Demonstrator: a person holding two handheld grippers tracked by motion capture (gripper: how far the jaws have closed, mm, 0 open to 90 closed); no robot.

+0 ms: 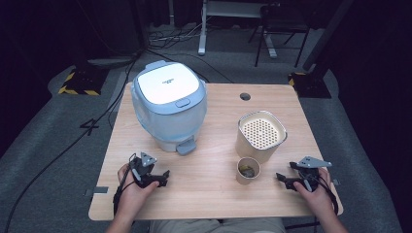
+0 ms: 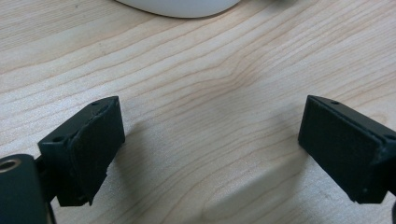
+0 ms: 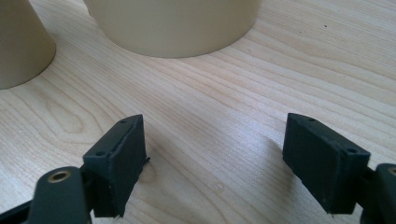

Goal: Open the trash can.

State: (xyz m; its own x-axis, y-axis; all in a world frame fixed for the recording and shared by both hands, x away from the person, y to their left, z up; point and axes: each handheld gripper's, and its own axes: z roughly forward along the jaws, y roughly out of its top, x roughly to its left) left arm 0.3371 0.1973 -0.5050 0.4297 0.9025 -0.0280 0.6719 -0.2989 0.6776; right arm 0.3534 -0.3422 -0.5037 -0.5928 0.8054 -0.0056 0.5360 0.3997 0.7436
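the right gripper (image 1: 286, 180) is resting on the table (image 1: 209, 194) with jaws apart and empty, facing the small cup (image 1: 248, 170) just in front of the canister (image 1: 261, 136), probably light, thin-walled and crushable, so gripping gently across the rim looks safest.

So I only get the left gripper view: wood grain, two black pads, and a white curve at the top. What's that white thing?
Observer: It's the base of a pale blue bin with a white lid, standing on the table.
Operator: Is anything else on there?
Observer: A beige canister with a perforated top, over on the right side.
Operator: And near the other hand?
Observer: A small paper cup stands just in front of the canister, left of the right tool, whose jaws are open with nothing between them.
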